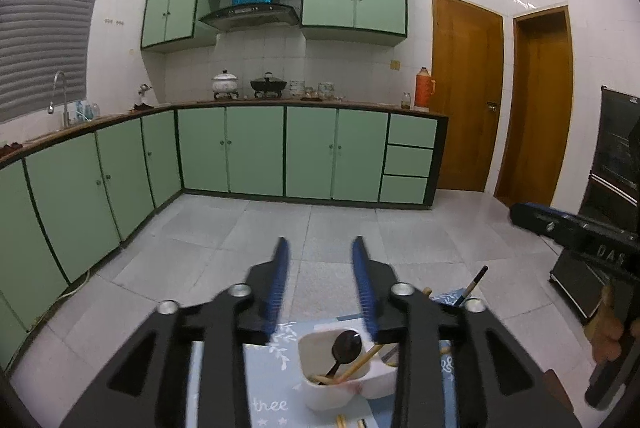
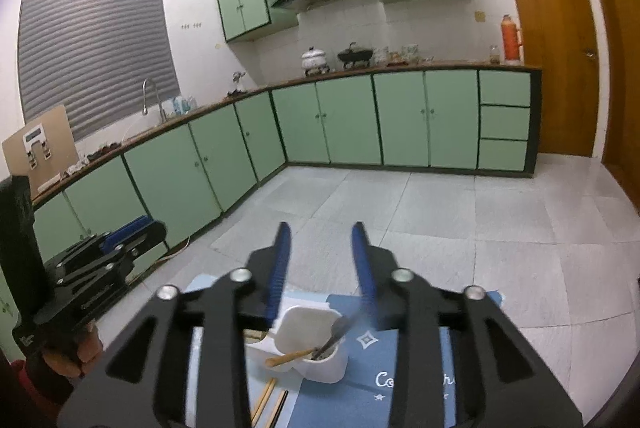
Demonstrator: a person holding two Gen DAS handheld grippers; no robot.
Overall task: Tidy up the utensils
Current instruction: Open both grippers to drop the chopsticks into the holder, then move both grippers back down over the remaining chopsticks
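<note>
Your left gripper (image 1: 320, 248) and right gripper (image 2: 320, 234), both part-open and empty, hover above the white utensil holder (image 1: 344, 380) at 6 o'clock, its chopsticks (image 1: 362, 362) leaning toward 2 o'clock.

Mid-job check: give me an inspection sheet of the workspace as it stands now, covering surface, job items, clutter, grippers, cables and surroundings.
Surface: blue printed mat on the work surface.
Job's things: white utensil holder holds a dark spoon and wooden chopsticks; loose chopsticks lie on the mat in front of the holder.
Clutter: nothing seen beyond the utensils.
Grippers: left hand-held gripper open, nothing between the jaws; right hand-held gripper open, nothing between the jaws.
Cables: a cord runs along the floor by the lower cabinets.
Surroundings: green cabinets, counter with pots, orange thermos, wooden doors, tiled floor.
</note>
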